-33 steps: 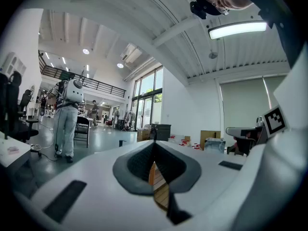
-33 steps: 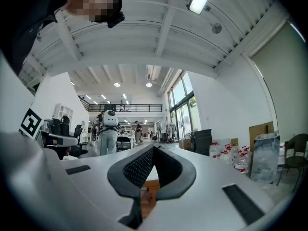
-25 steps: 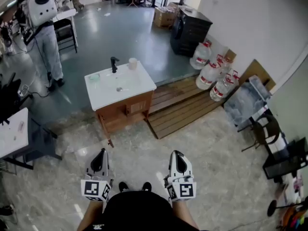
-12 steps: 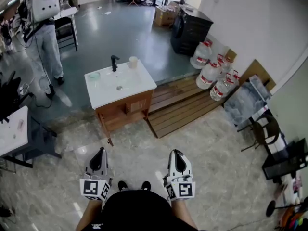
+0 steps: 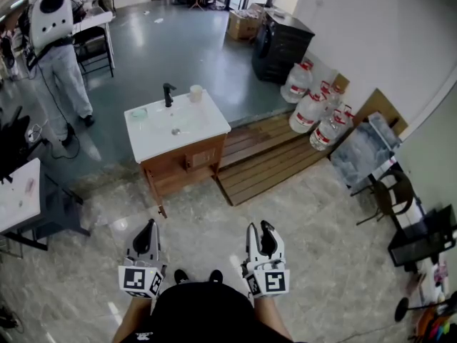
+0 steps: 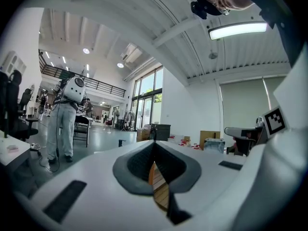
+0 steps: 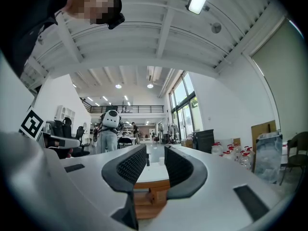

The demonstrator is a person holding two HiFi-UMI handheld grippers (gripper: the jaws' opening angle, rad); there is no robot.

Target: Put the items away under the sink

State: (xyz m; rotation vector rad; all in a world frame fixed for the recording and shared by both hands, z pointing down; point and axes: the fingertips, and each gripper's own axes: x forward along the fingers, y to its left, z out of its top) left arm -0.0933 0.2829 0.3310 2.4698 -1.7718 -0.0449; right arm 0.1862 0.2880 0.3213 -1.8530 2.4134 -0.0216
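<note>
A wooden sink cabinet [image 5: 187,164] with a white basin top [image 5: 153,138] stands on the floor ahead of me. On the top are a black tap [image 5: 168,94], a pale cup [image 5: 196,93] and a small green dish [image 5: 138,113]. The cabinet doors look shut. My left gripper [image 5: 149,225] is held low at my waist, shut and empty, its pads [image 6: 144,160] meeting at the tip. My right gripper [image 5: 258,226] is beside it, open and empty. The cabinet [image 7: 151,196] shows through the gap between the right gripper's pads [image 7: 129,166]. Both are well short of the sink.
A wooden pallet deck [image 5: 268,156] lies right of the cabinet, with water jugs [image 5: 310,109] and a black cupboard [image 5: 282,45] behind it. A person in white [image 5: 53,48] stands far left by a chair [image 5: 96,45]. A white table [image 5: 18,199] is at left, folded gear [image 5: 371,152] at right.
My right gripper's jaws have parted from shut to open. The person in white has stepped a little to the left. Both grippers stay in place.
</note>
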